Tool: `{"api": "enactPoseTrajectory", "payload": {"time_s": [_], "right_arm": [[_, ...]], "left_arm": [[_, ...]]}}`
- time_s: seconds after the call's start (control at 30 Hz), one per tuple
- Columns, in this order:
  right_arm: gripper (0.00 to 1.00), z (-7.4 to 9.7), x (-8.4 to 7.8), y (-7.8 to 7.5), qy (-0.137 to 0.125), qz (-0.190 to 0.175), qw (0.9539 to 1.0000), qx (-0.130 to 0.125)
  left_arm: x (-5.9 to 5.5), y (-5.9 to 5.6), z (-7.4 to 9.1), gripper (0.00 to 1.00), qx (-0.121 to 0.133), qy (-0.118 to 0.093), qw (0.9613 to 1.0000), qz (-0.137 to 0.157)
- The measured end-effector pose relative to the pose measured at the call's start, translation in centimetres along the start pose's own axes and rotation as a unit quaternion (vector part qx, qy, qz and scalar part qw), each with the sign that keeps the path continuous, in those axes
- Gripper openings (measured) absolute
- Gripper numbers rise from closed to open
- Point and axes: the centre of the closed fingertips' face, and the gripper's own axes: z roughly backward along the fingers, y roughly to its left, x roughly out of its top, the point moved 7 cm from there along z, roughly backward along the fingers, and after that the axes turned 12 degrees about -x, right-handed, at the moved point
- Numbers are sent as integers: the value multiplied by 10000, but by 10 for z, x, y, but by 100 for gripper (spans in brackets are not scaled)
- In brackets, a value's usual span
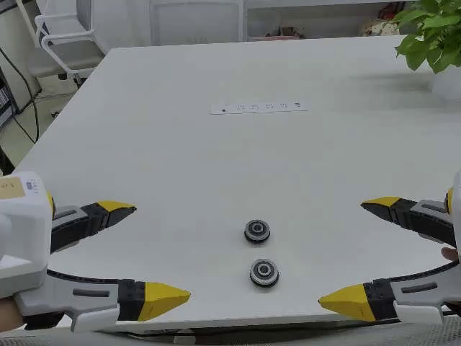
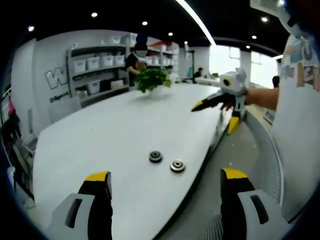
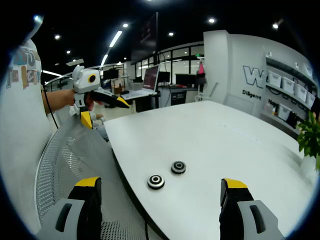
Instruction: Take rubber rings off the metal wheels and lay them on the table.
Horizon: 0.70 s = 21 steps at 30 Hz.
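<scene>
Left claw [image 1: 148, 254]: released, jaws wide apart, empty, at the near left edge of the surface [image 1: 216, 166]. Right claw [image 1: 344, 252]: released, empty, near right. Far wheel [image 1: 257, 231] and near wheel [image 1: 264, 273]: dark rubber rings on, lying between the claws, near each other. Socket strip [image 1: 259, 107]: far centre. Plant [image 1: 431, 32]: far right.

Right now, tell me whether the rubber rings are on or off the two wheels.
On: the far wheel and the near wheel each show a dark outer band around a metal hub.
</scene>
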Motion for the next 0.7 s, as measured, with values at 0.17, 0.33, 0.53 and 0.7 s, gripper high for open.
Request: {"api": "enactPoseTrajectory", "payload": {"time_s": [0.17, 0.33, 0.53, 0.7], "right_arm": [[99, -1, -1, -1, 8, 17, 10000, 5], [99, -2, 0, -2, -11, 27, 10000, 14], [99, -3, -1, -3, 44, -52, 10000, 14], [99, -3, -2, -3, 75, -67, 9999, 31]], "left_arm": [[2, 2, 1, 90, 8, -52, 10000, 28], [2, 3, 1, 89, 29, -74, 9999, 83], [1, 4, 0, 90, 31, -38, 10000, 72], [0, 4, -2, 89, 7, 9, 10000, 58]]}}
